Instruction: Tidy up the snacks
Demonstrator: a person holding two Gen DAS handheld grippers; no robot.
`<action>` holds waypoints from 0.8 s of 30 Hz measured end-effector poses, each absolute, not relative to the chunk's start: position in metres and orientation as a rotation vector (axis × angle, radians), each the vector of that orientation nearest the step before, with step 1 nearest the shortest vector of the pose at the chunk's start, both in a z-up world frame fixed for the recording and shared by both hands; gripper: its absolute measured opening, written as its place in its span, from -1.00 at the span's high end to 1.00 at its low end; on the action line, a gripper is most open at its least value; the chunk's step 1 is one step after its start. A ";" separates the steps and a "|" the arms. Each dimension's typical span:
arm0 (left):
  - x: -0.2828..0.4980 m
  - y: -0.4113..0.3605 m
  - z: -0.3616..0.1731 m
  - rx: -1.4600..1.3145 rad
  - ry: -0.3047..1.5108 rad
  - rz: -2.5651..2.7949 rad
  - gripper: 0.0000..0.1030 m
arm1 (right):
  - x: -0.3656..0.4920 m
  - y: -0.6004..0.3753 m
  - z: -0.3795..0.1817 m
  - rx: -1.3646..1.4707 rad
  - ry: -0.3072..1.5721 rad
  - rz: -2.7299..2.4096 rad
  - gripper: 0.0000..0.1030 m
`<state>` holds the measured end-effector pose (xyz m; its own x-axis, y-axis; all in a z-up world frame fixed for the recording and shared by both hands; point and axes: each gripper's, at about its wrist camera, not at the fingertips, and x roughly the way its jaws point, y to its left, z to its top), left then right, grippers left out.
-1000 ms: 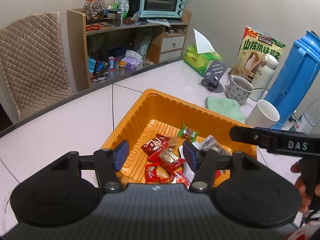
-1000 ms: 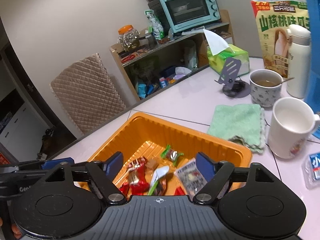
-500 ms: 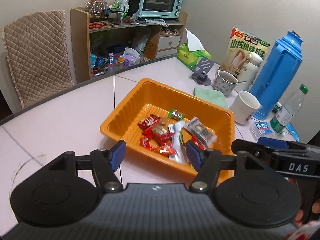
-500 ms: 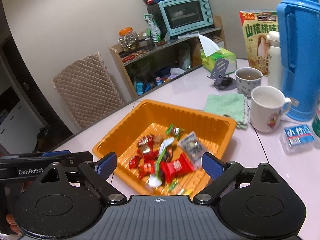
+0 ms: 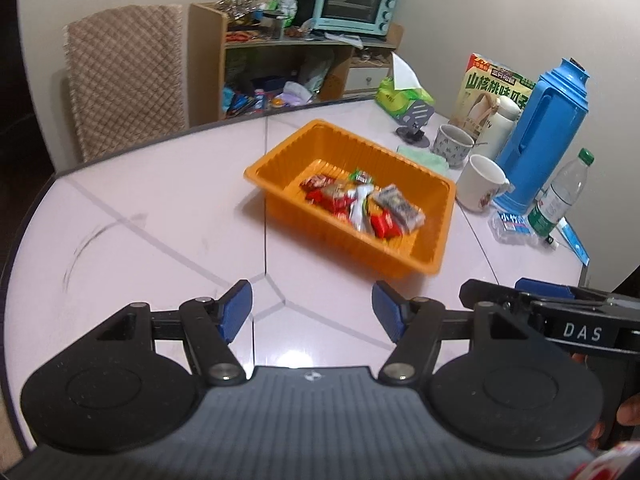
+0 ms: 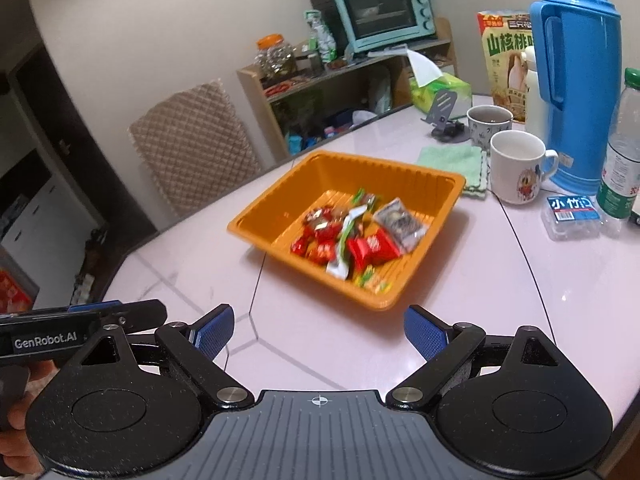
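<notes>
An orange plastic tray (image 5: 276, 162) (image 6: 256, 216) stands on the pale table and holds several wrapped snacks (image 5: 360, 204) (image 6: 352, 236): red packets, a white-green wrapper and a grey packet. My left gripper (image 5: 312, 310) is open and empty, well back from the tray over the near table. My right gripper (image 6: 318, 332) is open and empty, also short of the tray. Each gripper shows at the edge of the other's view.
A white mug (image 6: 516, 164), a patterned cup (image 6: 490, 124), a green cloth (image 6: 456, 160), a blue thermos (image 6: 580, 80), a water bottle (image 6: 622, 152) and a small tissue pack (image 6: 572, 216) crowd the right side. A phone stand (image 6: 444, 112), tissue box and snack bag stand behind. A chair (image 5: 124, 76) and shelf lie beyond the table.
Both grippers have pulled back and up from over the tray, so it now sits farther away. Both stayed open and empty. The snacks remain in the tray.
</notes>
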<state>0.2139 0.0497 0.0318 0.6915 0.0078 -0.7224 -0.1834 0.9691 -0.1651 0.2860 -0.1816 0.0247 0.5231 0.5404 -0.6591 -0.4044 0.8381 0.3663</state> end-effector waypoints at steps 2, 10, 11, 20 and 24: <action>0.198 0.042 0.031 -0.240 0.810 0.129 -0.25 | 0.275 -0.187 0.025 0.157 0.856 0.577 -0.77; 0.138 0.005 0.033 -0.264 0.818 0.181 -0.31 | 0.231 -0.215 0.027 0.126 0.886 0.656 -0.77; 0.131 0.001 0.033 -0.266 0.816 0.188 -0.31 | 0.225 -0.219 0.027 0.121 0.888 0.669 -0.77; 0.083 -0.029 0.033 -0.291 0.819 0.246 -0.32 | 0.191 -0.238 0.025 0.079 0.916 0.736 -0.77; 0.069 -0.038 0.031 -0.299 0.827 0.265 -0.32 | 0.178 -0.245 0.023 0.066 0.924 0.760 -0.77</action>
